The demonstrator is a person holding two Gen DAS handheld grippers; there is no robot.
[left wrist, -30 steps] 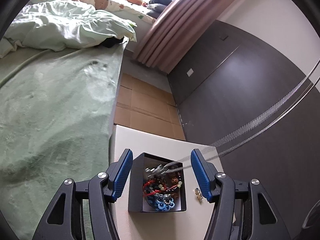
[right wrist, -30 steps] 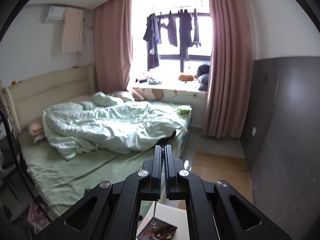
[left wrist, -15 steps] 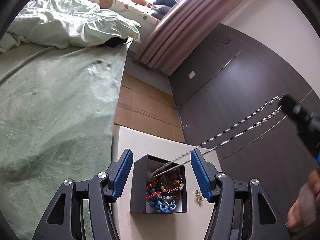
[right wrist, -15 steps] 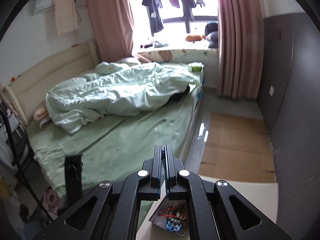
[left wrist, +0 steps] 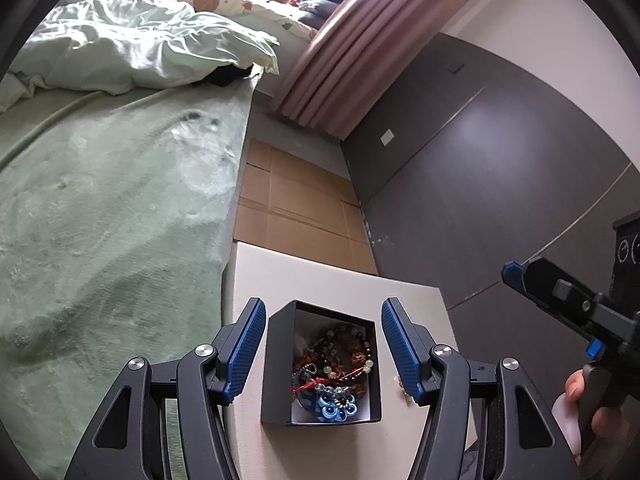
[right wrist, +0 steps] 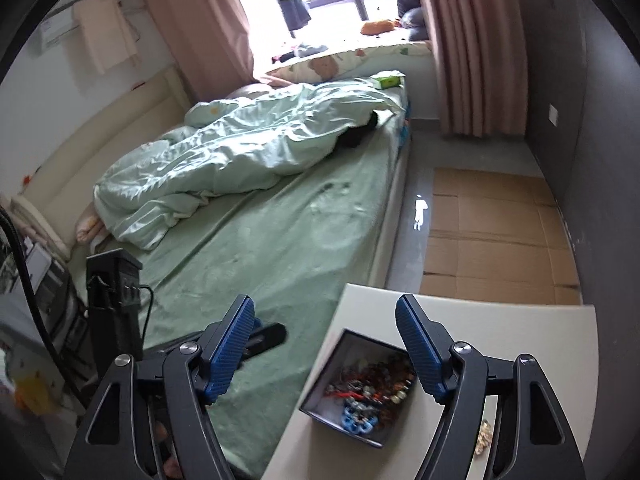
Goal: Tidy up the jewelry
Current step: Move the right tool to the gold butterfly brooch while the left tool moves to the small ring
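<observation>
A: What differs from a moment ago? We had the right gripper (right wrist: 325, 354) pinched tight on a silver chain stretched up out of the small black square box (left wrist: 276, 368); now its blue-padded fingers (right wrist: 230, 350) are parting, nothing sits between them, and we no longer see the chain as a separate strand.

B: And the right gripper has come down; in the left wrist view it now shows at the right edge, with a hand (left wrist: 596, 412) on its handle.

A: Our left gripper (left wrist: 320, 346) has not shifted. Its fingers stand released, one on each side of the box without pressing its walls.

B: Where is the jewelry?

A: The tangle of beaded bracelets and a blue flower piece (left wrist: 336, 372) lies inside the box, which rests on the pale cream surface (left wrist: 320, 284). A small gold piece (right wrist: 485, 437) lies on the surface just beside the box, on its right.

B: Around us?

A: A bed with a green sheet (right wrist: 280, 248) lies left of the surface, flattened brown cardboard (right wrist: 496, 232) on the floor beyond it, a dark panelled wall (left wrist: 500, 184) to the right. Our right finger hides part of the gold piece in the left wrist view.
</observation>
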